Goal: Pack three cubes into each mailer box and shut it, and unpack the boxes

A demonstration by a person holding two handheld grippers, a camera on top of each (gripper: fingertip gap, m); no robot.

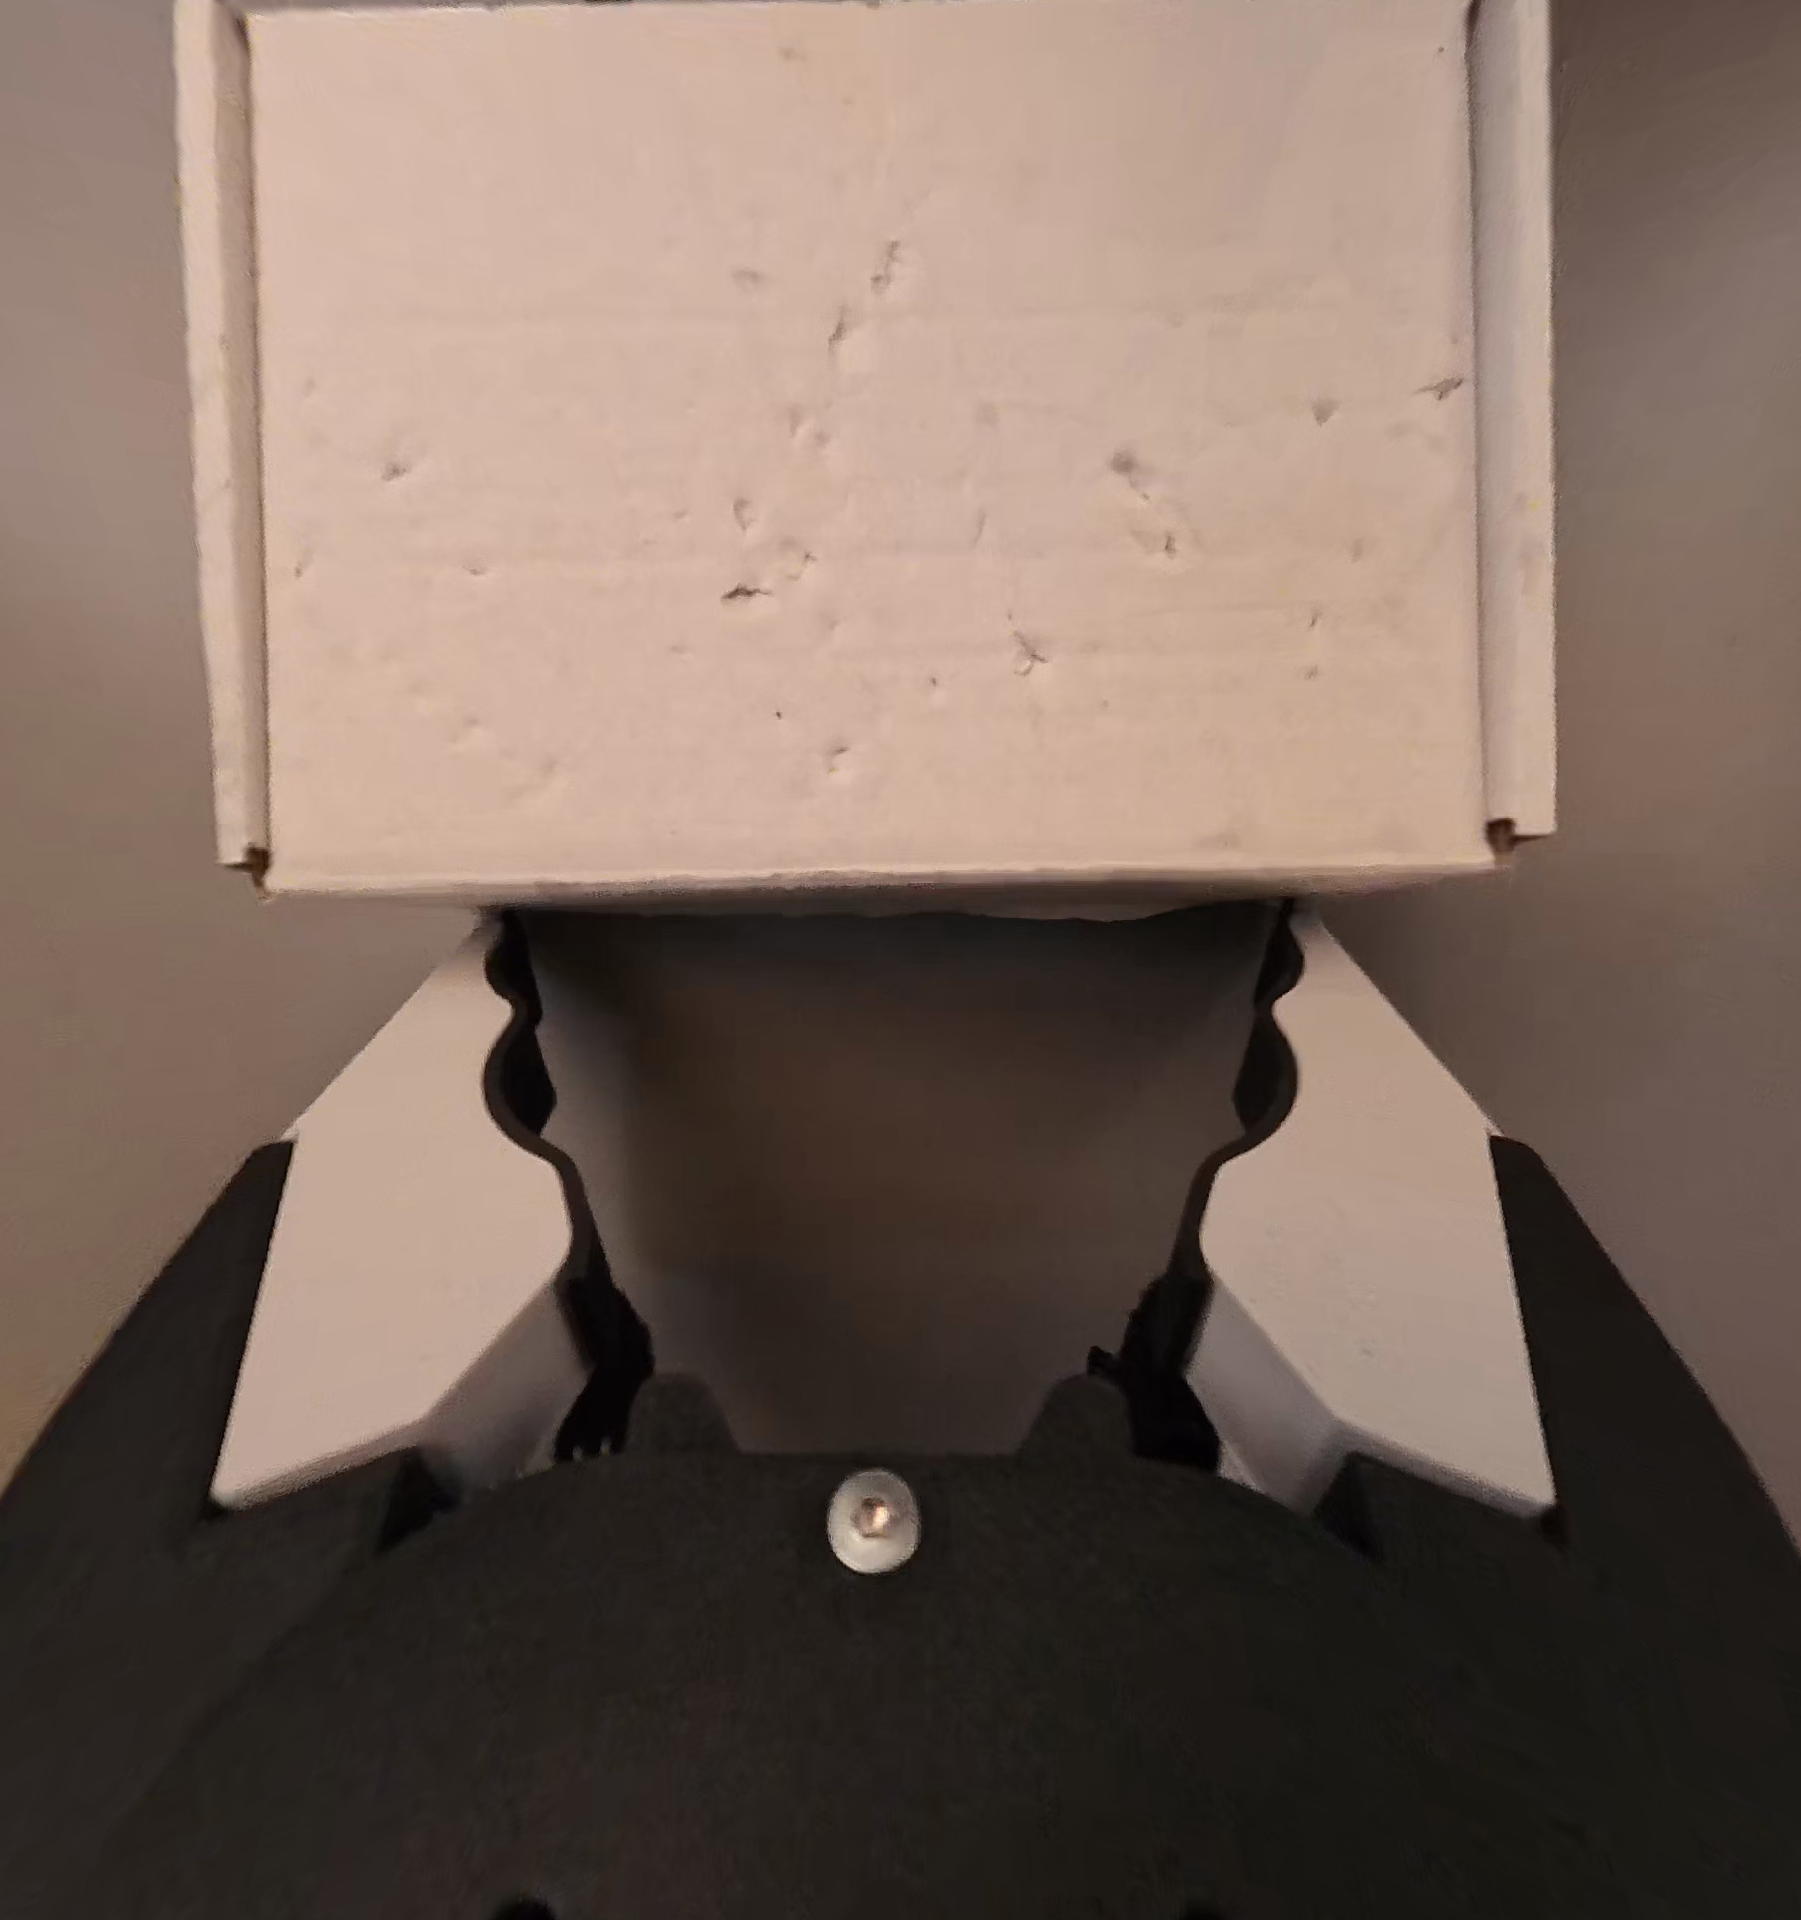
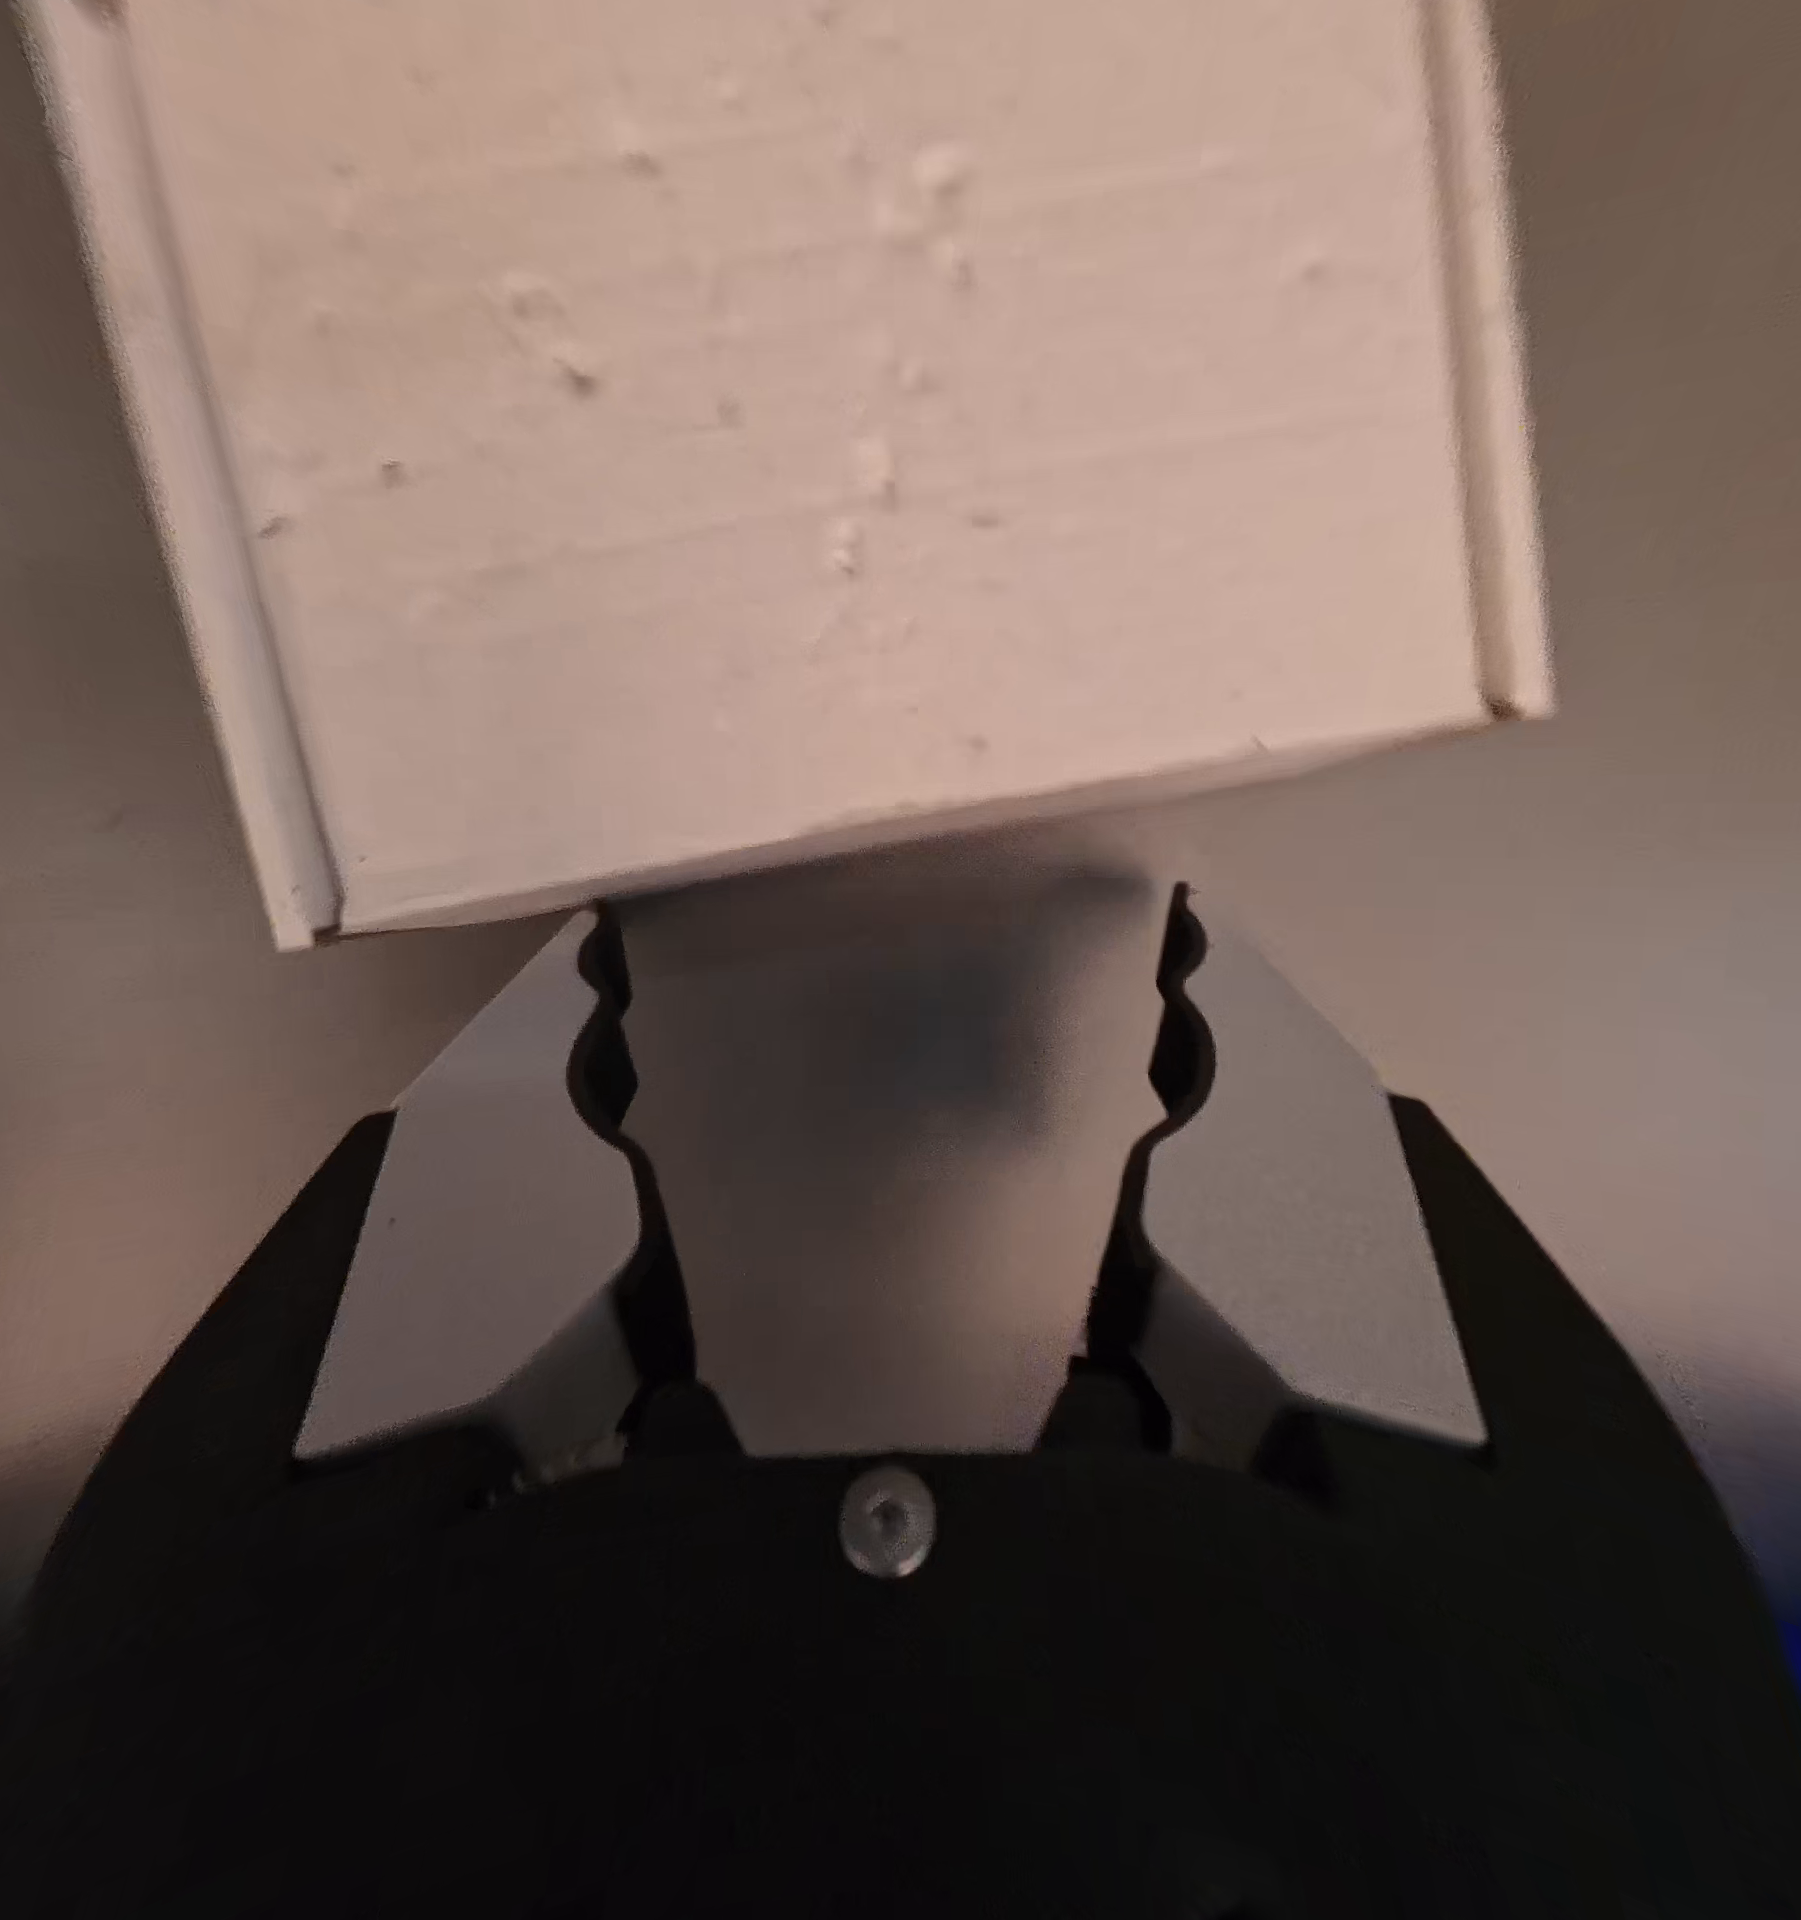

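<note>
A shut mailer box (image 1: 865,447) lies on the table (image 1: 54,623) straight ahead of the left gripper (image 1: 896,920), its near edge at the fingertips. Another mailer box (image 2: 771,436) lies before the right gripper (image 2: 891,904), turned askew, its near edge at the fingertips.

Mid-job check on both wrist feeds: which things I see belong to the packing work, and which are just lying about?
Job:
- shut white mailer box before the left gripper, squarely facing it
- white mailer box before the right gripper, skewed
- both grippers open, fingertips at the box edges, holding nothing

Lying about:
- blue patch at the right view's edge, unidentifiable
- no cubes visible

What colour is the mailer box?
White, with small dents; the mailer box shows best in the left wrist view.
</note>
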